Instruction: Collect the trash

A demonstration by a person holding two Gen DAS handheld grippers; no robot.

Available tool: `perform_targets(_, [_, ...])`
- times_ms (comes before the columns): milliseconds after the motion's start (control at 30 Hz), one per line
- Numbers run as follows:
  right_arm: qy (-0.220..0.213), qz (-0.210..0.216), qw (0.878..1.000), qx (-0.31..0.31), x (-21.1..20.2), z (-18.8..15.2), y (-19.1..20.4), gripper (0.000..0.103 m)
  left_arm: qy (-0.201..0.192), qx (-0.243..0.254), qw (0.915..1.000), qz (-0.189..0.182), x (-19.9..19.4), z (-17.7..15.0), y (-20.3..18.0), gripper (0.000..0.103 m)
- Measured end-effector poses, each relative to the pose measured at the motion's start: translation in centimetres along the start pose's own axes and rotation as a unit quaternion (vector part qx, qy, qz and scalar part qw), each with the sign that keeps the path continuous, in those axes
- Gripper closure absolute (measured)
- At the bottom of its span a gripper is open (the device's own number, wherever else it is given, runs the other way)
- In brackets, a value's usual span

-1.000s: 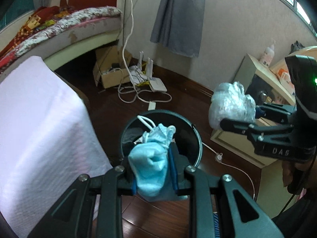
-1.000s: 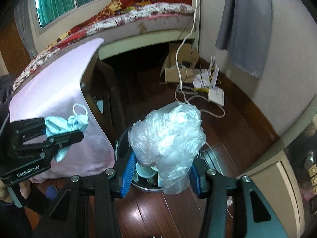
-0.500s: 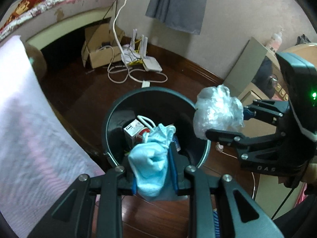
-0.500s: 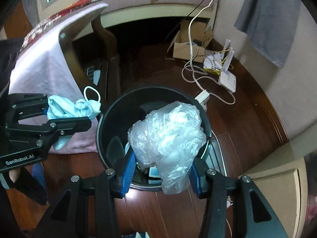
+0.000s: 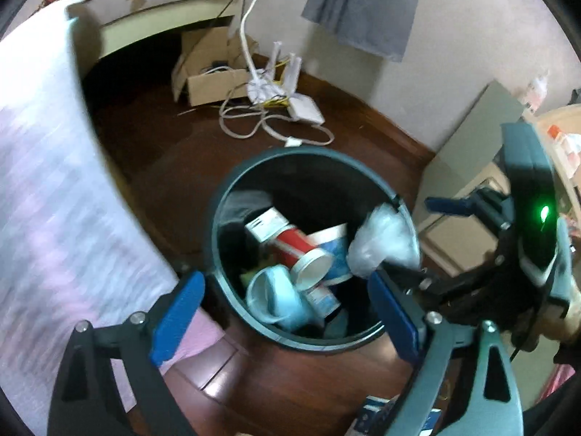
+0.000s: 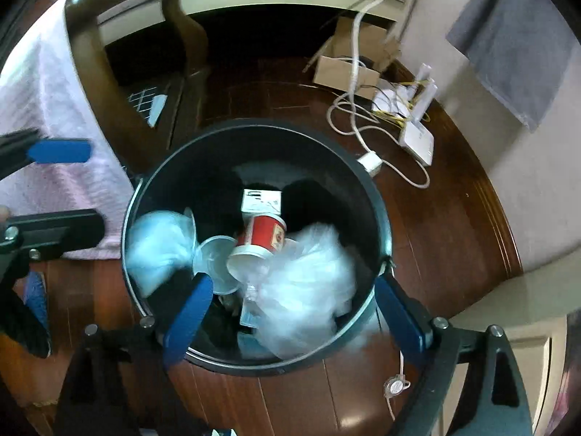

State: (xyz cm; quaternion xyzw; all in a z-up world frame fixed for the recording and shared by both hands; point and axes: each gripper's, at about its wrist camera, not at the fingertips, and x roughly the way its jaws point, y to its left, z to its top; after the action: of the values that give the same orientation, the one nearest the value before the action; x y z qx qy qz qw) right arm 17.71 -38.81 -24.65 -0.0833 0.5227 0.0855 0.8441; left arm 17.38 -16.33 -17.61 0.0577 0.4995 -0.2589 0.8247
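Note:
A dark round trash bin (image 5: 308, 152) (image 6: 377, 196) stands on the wood floor, holding a red cup (image 5: 294, 241) (image 6: 265, 232), a white box and other cups. My left gripper (image 5: 287, 312) is open above the bin's near rim. The blue face mask (image 6: 156, 250), blurred, is falling inside the bin at its left. My right gripper (image 6: 290, 316) is open over the bin; the clear plastic bag (image 6: 308, 283) (image 5: 385, 243), blurred, is dropping into the bin between its fingers.
A table with a pink-white cloth (image 5: 43, 181) stands left of the bin. A cardboard box (image 5: 207, 76), white cables and a router (image 6: 417, 138) lie on the floor behind. A cabinet (image 5: 472, 138) stands at the right. A bed is beyond.
Both grippers moved over the bin and opened. The face mask left the left gripper and the plastic bag left the right gripper; both are falling into the bin.

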Motion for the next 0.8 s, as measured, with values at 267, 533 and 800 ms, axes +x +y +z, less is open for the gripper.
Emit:
perform_targets(267, [-0.029,-0.01,0.998,0.057,-4.2,-0.6,-0.9,0.0,-0.031,-0.011,0.9988,0.035,-4.2,-1.4,1.3,0.003])
perform_targets(533, [-0.076,-0.018,0.992,0.098,-11.2,0.2,1.3,0.0,-0.075,-0.011,0.9943,0.076,-9.5,-2.4,1.0,0.001])
perform_targets(800, [-0.114,-0.016,0.989,0.095,-16.2,-0.1,4.6,0.0,-0.107,-0.021,0.9884,0.105,-14.0,-3.9,1.4,0.001])
